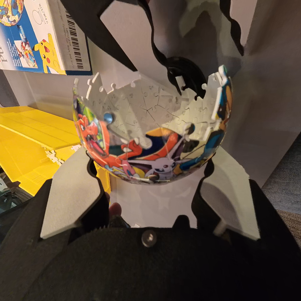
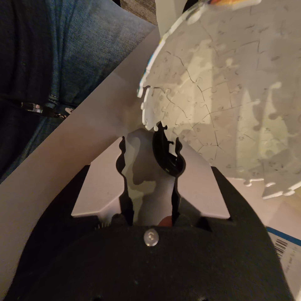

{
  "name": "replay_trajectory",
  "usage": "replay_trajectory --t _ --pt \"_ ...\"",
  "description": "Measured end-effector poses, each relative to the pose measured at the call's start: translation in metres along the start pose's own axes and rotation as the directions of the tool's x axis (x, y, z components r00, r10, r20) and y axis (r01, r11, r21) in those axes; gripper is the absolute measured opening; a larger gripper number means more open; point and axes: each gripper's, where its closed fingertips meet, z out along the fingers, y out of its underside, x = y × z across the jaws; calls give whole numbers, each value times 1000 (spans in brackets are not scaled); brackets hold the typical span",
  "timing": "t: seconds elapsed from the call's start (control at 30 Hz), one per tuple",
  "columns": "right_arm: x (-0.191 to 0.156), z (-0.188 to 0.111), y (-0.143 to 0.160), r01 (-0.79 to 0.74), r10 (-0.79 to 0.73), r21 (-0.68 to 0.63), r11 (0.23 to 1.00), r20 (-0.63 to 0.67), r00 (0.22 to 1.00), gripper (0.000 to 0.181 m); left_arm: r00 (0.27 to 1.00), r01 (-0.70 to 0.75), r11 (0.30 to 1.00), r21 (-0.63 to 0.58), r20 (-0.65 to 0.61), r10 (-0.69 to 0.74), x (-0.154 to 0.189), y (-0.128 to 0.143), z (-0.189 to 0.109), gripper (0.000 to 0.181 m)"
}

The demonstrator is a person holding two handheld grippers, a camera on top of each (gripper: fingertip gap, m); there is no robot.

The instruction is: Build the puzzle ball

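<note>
Left wrist view showed the half-built puzzle ball, a bowl-shaped shell of curved plastic pieces, bright cartoon print outside and plain white with small marks inside, held above the white worktop. The left tongs were spread wide and cradled its rounded underside, one finger at each lower flank, so the open, jagged rim faced away from the camera. To do this step well, I judge the shell should be kept steady and lightly gripped, since squeezing could pop the seams. The right tongs, partly open, carried a black ring-shaped plastic part against one finger; whether the other finger touched it I could not tell. That part sat right at a notch in the shell's rim. It should probably be aligned square to the gap and pressed gently.
</note>
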Motion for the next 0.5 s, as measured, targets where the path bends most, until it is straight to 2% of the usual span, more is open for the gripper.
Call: replay_trajectory --t 0.27,0.37,0.5 --pt "-3 -7 6 21 -22 -44 999 -18 1000 57 1000 2 1000 6 3 -2 0 -1 1 130" --pt "-4 -10 9 20 -21 -54 998 -15 1000 50 1000 2 1000 6 4 -2 0 -1 1 130" --pt "-6 -11 10 19 -20 -58 998 -18 1000 52 1000 3 1000 7 5 -3 0 -1 1 130"
